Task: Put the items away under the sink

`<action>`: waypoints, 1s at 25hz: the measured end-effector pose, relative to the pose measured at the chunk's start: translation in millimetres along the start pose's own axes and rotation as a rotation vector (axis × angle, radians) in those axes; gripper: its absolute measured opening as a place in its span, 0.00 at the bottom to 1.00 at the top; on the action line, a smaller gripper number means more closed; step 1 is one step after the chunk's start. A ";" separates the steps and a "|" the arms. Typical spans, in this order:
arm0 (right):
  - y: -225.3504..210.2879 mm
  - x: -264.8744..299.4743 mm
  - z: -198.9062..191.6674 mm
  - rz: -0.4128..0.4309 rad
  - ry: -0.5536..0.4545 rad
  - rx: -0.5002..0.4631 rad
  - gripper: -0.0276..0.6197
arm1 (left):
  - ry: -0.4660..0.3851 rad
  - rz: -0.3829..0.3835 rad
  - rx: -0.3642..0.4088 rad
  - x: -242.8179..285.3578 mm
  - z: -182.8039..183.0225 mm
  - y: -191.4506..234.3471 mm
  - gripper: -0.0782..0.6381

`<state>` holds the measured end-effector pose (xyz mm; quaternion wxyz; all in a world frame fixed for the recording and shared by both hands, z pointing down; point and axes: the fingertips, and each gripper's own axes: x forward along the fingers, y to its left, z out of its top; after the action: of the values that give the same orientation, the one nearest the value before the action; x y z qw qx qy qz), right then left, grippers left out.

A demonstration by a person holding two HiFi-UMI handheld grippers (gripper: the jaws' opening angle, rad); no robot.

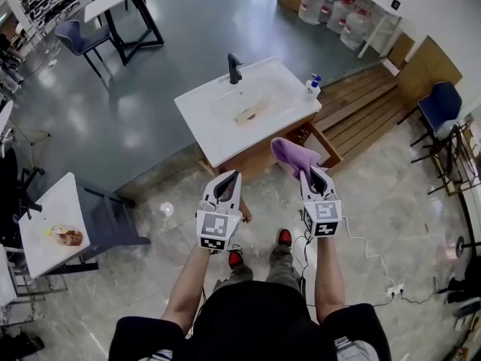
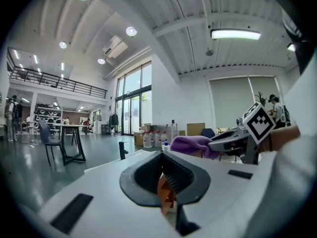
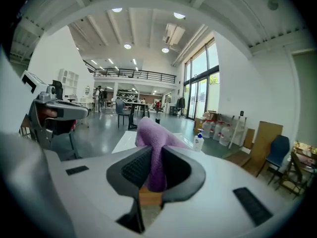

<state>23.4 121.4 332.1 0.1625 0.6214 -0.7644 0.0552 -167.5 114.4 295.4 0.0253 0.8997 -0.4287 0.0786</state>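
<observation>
Two grippers are hovering ahead: the left gripper (image 1: 234, 174) is holding its jaws together on nothing, the right gripper (image 1: 312, 173) is clamping the purple cloth (image 1: 289, 153) at one o'clock, so carrying seems in hand, calling next for a low reach into the cabinet (image 1: 259, 159) under the sink (image 1: 203, 105).

The person wore a black short-sleeved top (image 1: 248, 318), grey trousers (image 1: 279, 265) and red-toed shoes (image 1: 235, 259). The left gripper (image 1: 228, 179) and right gripper (image 1: 313, 175) had white shells and black jaw pads. Each bore a black-and-white marker cube (image 1: 213, 230). A white cable (image 1: 359, 248) ran from the right unit.
</observation>
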 end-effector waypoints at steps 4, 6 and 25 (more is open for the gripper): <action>-34.9 -5.8 -18.4 -0.015 0.019 0.011 0.16 | 0.006 -0.028 -0.007 31.4 -0.2 -27.7 0.12; -53.1 -0.7 -26.9 -0.007 0.024 0.015 0.16 | 0.013 -0.027 -0.011 50.7 -2.8 -37.6 0.12; -167.9 90.4 -119.8 0.230 0.135 0.019 0.16 | 0.174 0.114 -0.063 205.0 -72.8 -95.8 0.12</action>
<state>191.7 34.2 453.7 0.2003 0.5261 -0.8174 0.1225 25.2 25.8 402.7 0.0865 0.8622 -0.4778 0.1442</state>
